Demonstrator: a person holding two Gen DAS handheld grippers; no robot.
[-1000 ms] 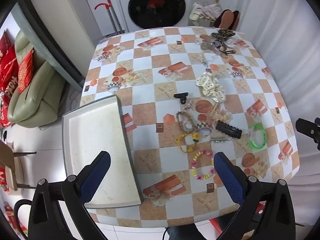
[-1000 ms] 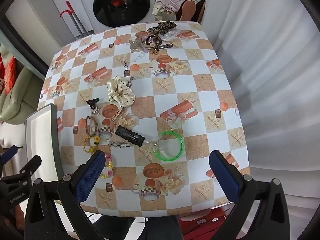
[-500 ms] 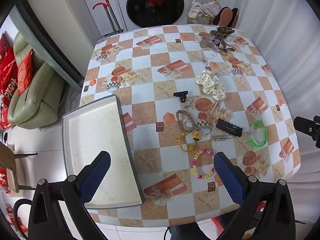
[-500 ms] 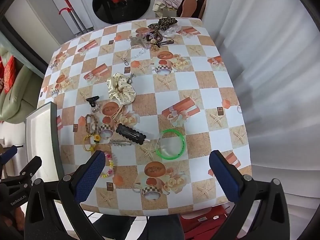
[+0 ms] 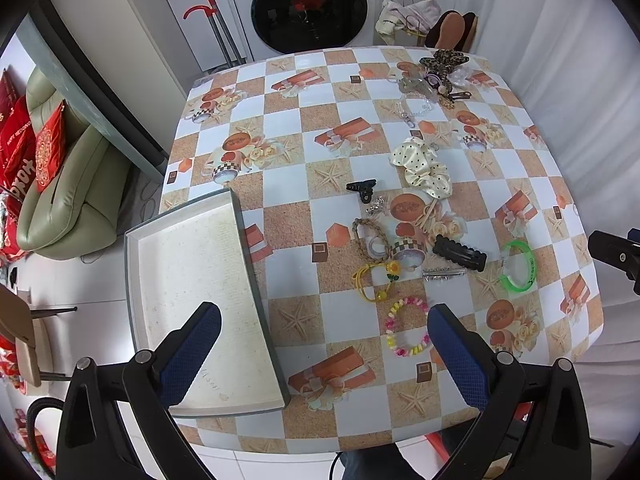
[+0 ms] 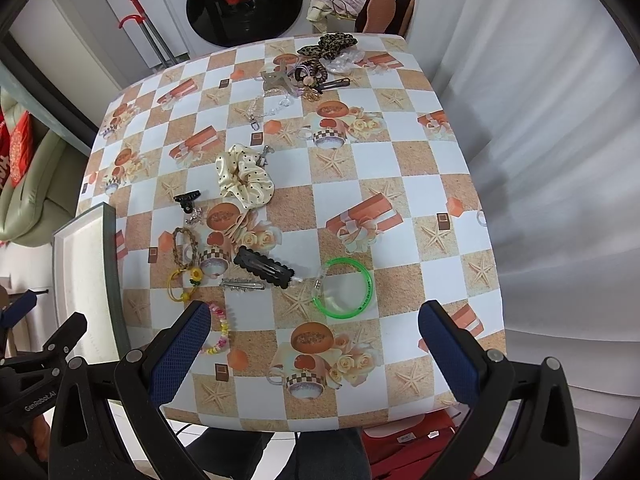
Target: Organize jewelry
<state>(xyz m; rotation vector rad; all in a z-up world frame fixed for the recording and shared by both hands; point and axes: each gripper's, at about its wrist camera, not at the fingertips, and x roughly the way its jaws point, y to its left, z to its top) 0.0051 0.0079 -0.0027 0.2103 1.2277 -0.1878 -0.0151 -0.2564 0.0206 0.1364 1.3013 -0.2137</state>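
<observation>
Here both hand-held grippers (image 5: 320,332) (image 6: 314,328) gape empty above scattered, seemingly plastic jewelry (image 6: 343,287).

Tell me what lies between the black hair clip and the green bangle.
In the right wrist view, only a small clear piece sits between the black hair clip and the green bangle, at the clip's right end; otherwise bare tablecloth.

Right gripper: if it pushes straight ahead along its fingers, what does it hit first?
Most likely the green bangle. The right gripper is open, holds nothing, and hangs above the table; the bangle lies near the middle of its view. Height is unclear, so it could meet bare tablecloth just short of it.
</observation>
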